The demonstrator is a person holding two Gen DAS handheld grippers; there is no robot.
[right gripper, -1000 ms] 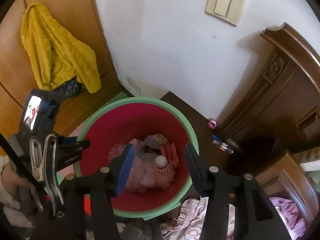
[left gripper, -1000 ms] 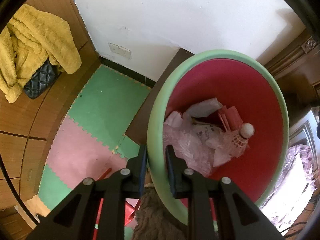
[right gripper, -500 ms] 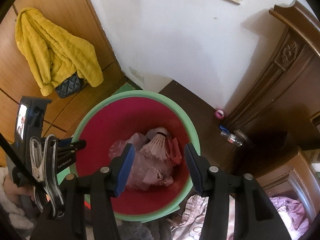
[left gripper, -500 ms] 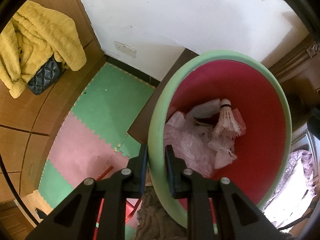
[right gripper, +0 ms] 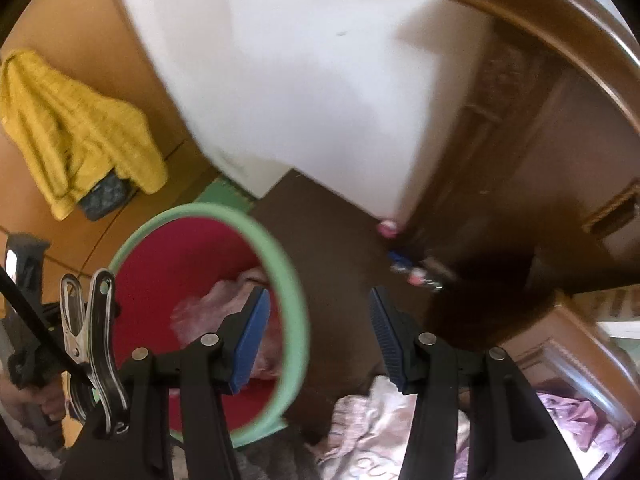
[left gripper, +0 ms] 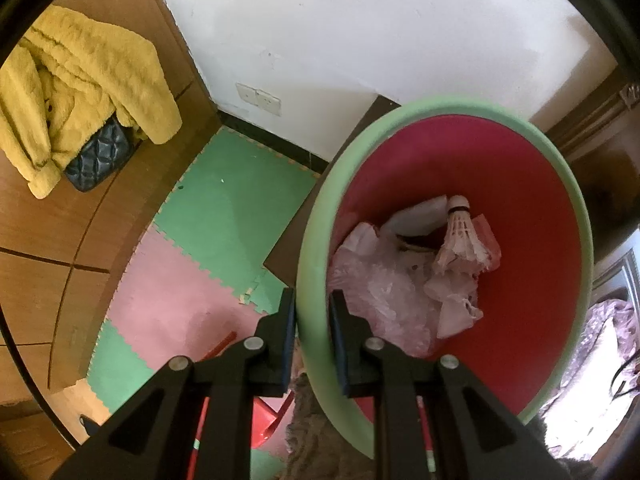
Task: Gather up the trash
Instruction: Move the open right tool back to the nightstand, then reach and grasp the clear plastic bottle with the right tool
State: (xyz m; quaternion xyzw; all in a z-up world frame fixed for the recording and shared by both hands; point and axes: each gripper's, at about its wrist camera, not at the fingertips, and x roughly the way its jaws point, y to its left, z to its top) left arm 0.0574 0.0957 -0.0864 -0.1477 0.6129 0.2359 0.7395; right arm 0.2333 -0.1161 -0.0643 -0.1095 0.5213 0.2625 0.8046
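A red bin with a green rim (left gripper: 316,240) holds crumpled pink plastic bags (left gripper: 380,280) and white paper. A white shuttlecock (left gripper: 460,232) rests on that trash, cork end up. My left gripper (left gripper: 312,300) is shut on the bin's near rim, one finger outside and one inside. In the right wrist view the bin (right gripper: 296,300) sits at the lower left. My right gripper (right gripper: 318,294) stands open and empty, its left finger over the bin's edge and its right finger over the dark floor.
A yellow garment (left gripper: 80,80) and a dark quilted bag (left gripper: 98,156) hang on a wooden door at the left. Green and pink foam mats (left gripper: 224,216) cover the floor there. Dark wooden furniture (right gripper: 540,160), small bottles (right gripper: 416,276) and pink cloth (right gripper: 380,432) lie to the right.
The shuttlecock tumbled inside the bin and settled on the trash. My right gripper swung to the right, off the bin's middle. The left gripper kept its hold on the rim.
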